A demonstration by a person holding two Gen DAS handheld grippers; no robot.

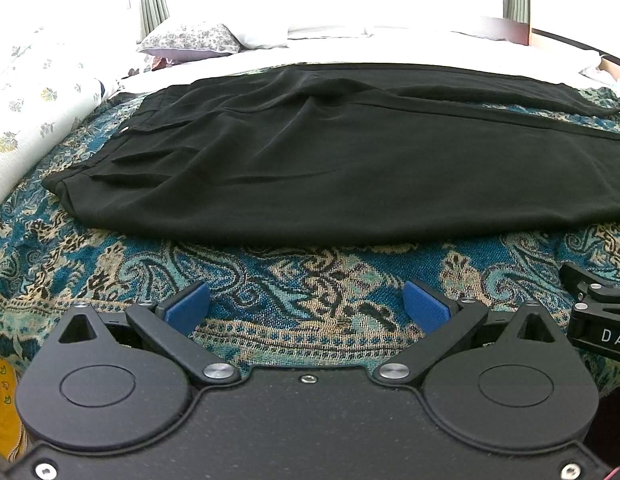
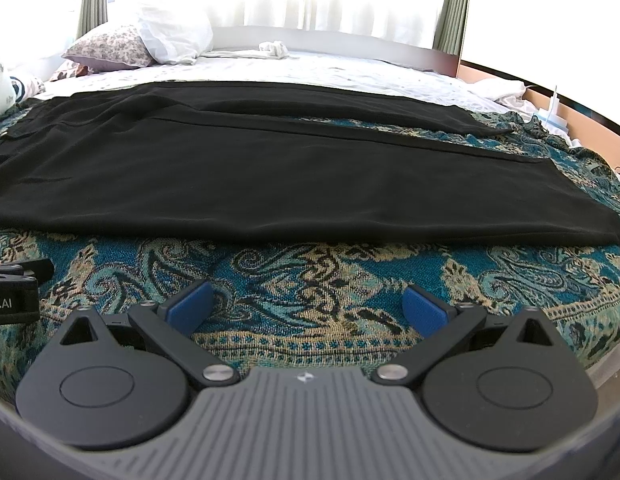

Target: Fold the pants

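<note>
Black pants [image 1: 330,160] lie flat across a bed on a blue paisley blanket [image 1: 310,280], waistband at the left, legs running right. In the right wrist view the pants [image 2: 290,176] show both legs, the near one ending at a hem at the right. My left gripper [image 1: 308,306] is open, blue pads wide apart, hovering over the blanket short of the pants' near edge. My right gripper [image 2: 308,306] is open too, the same distance back from the near leg. Nothing is between either pair of fingers. Each gripper shows at the edge of the other's view.
Pillows [image 2: 122,46] lie at the bed's far left, with a white sheet [image 2: 330,68] behind the pants. A floral cushion or quilt [image 1: 34,120] borders the left side. A wooden bed frame [image 2: 550,92] runs along the far right. Bright curtained windows are behind.
</note>
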